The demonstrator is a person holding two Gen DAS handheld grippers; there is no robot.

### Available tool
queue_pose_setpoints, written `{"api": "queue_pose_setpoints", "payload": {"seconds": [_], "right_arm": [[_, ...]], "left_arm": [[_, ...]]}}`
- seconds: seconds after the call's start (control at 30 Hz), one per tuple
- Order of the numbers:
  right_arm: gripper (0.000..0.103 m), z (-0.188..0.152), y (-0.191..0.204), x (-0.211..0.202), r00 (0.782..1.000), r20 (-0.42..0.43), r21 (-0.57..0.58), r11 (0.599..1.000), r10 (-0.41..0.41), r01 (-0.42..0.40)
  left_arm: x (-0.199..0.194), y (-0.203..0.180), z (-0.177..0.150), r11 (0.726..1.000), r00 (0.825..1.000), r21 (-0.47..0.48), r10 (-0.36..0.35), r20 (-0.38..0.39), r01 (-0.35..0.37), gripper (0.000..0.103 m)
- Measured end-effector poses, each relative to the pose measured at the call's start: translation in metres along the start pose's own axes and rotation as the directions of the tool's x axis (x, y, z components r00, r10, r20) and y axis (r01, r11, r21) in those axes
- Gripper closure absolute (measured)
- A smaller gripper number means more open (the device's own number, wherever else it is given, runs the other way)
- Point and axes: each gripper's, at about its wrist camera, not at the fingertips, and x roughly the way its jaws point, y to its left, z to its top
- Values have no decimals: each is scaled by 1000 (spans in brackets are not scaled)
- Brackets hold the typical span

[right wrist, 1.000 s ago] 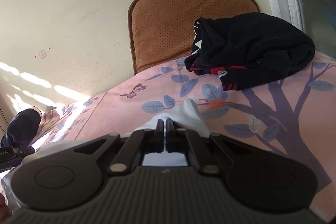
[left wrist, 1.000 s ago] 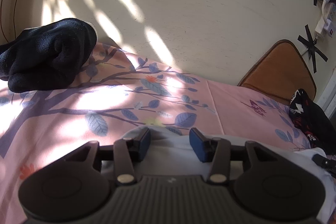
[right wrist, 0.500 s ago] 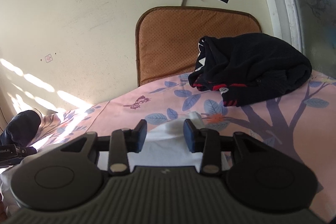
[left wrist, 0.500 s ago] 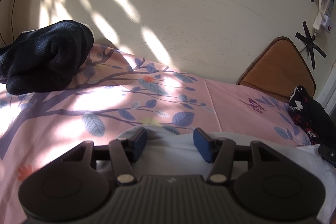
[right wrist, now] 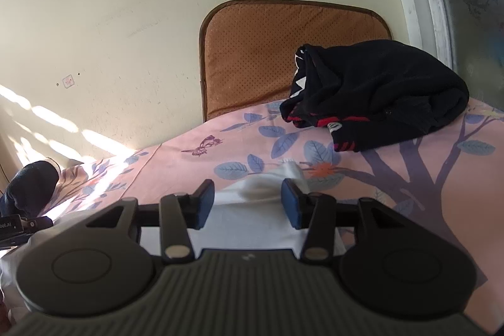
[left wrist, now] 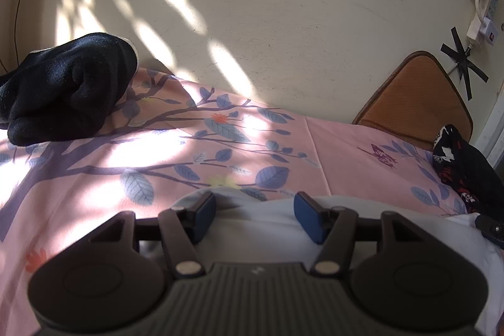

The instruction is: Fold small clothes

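Two grippers sit low over one white garment (left wrist: 271,222) spread on a pink leaf-print sheet (left wrist: 94,178). On the left gripper (left wrist: 254,211) the jaws are parting, blue pads (left wrist: 204,214) clear of the cloth, whose far edge lies flat between and just beyond them. On the right gripper (right wrist: 248,200) the jaws are also parting; a raised corner of the same white garment (right wrist: 264,188) stands in the gap, touched by neither pad as far as can be seen. Farther out, a black bundle (left wrist: 63,87) lies to the left by the wall, and a black printed garment (right wrist: 375,90) rests to the right against a brown cushion (right wrist: 252,59).
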Motion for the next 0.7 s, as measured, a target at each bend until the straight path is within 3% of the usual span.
{"api": "queue_pose_setpoints", "payload": {"seconds": [0.7], "right_arm": [[49,0,0,-3,1000,22,11,1000,-2,2]], "left_arm": [[0,-3,0,1000,1000,6,0,-1,0,41]]}}
